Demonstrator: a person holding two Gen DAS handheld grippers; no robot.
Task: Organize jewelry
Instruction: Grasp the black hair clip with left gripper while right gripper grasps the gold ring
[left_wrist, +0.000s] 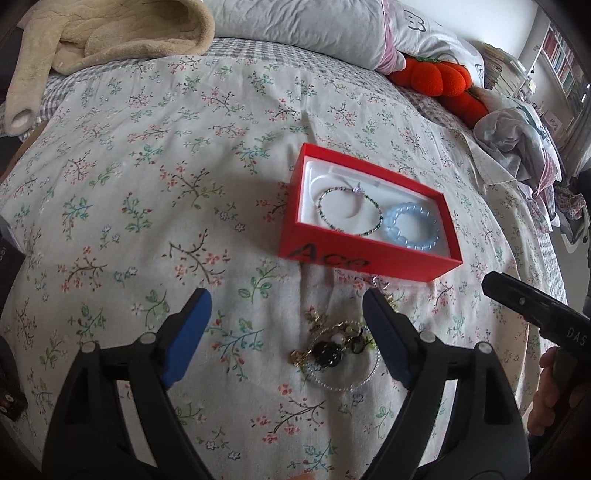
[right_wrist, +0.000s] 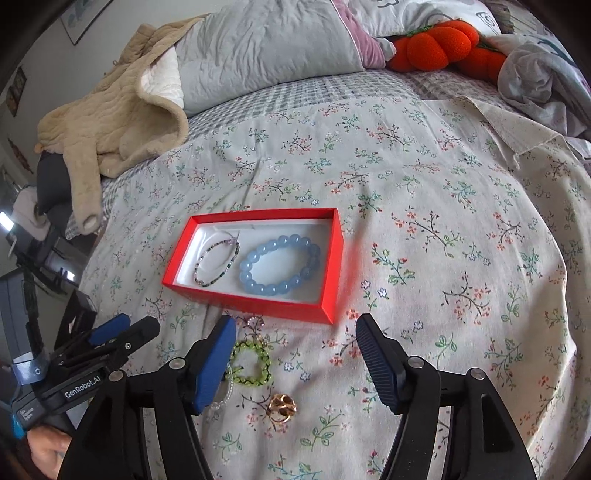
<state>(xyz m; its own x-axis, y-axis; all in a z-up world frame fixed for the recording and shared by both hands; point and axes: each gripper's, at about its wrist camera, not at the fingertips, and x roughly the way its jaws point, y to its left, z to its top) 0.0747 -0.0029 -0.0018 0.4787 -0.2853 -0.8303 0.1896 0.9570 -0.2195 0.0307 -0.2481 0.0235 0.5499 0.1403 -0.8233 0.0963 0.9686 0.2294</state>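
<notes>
A red box (left_wrist: 354, 254) (right_wrist: 258, 302) with a white lining lies on the floral bedspread. It holds a thin beaded bracelet (left_wrist: 350, 211) (right_wrist: 217, 263) and a blue bead bracelet (left_wrist: 412, 227) (right_wrist: 280, 265). In front of it lies a pile of loose jewelry (left_wrist: 338, 349): a pearl strand, dark beads, a green bead bracelet (right_wrist: 253, 363) and a gold ring (right_wrist: 282, 405). My left gripper (left_wrist: 286, 334) is open, low over the pile. My right gripper (right_wrist: 295, 363) is open, just above the green bracelet and ring.
The floral bedspread (left_wrist: 147, 184) covers the bed. A beige fleece garment (right_wrist: 110, 122), a grey pillow (right_wrist: 266, 51), an orange plush toy (right_wrist: 436, 44) and crumpled clothes (left_wrist: 517, 140) lie at the far edge.
</notes>
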